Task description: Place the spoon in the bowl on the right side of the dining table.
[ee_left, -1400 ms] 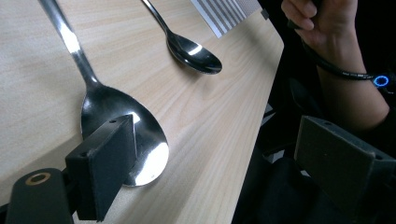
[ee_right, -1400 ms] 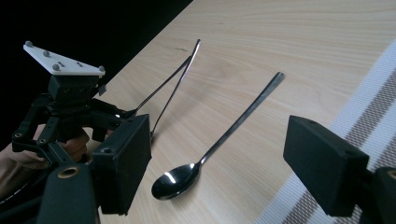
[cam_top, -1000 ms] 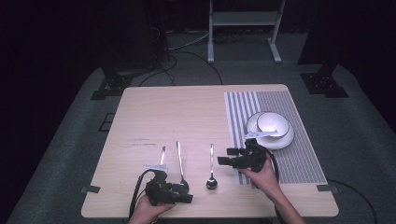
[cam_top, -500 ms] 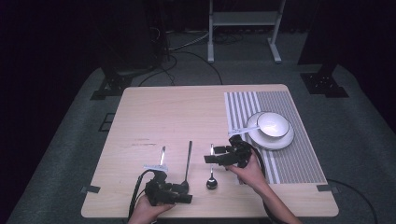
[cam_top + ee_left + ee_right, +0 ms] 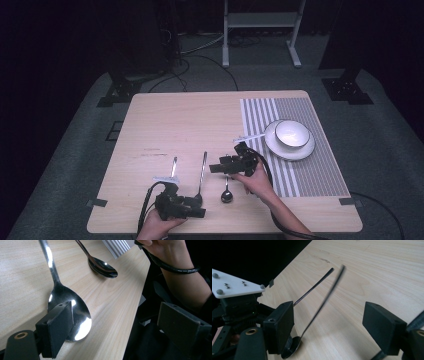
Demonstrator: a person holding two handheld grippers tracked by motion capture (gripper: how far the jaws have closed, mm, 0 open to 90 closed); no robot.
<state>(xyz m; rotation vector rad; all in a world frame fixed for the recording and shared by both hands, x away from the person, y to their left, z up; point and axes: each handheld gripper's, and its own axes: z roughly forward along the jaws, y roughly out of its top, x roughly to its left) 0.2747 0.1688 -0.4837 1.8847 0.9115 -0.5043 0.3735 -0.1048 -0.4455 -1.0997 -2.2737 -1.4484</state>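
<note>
Polished steel catches the light: the large spoon (image 5: 201, 175) lies on the wooden table (image 5: 190, 125) near your edge, its handle pointing away from you and its bowl just in front of your left gripper (image 5: 192, 210). In the left gripper view, that bowl (image 5: 68, 312) sits beside the left-hand jaw, with the jaws spread wide and gripping nothing; I cannot tell whether the jaw touches the steel. Your right gripper (image 5: 216, 169) hovers just beside the spoon's handle, its jaws wide too, though they have just been closing a little. In the right gripper view the handle (image 5: 322, 306) runs up between those jaws, clear of both pads. A small spoon (image 5: 226, 192) lies by your right hand (image 5: 255, 177), and a thin utensil (image 5: 173, 166) lies left of the large spoon. Farther right, a white bowl (image 5: 292, 134) rests on a plate (image 5: 290, 152) on the striped mat (image 5: 310, 170).
</note>
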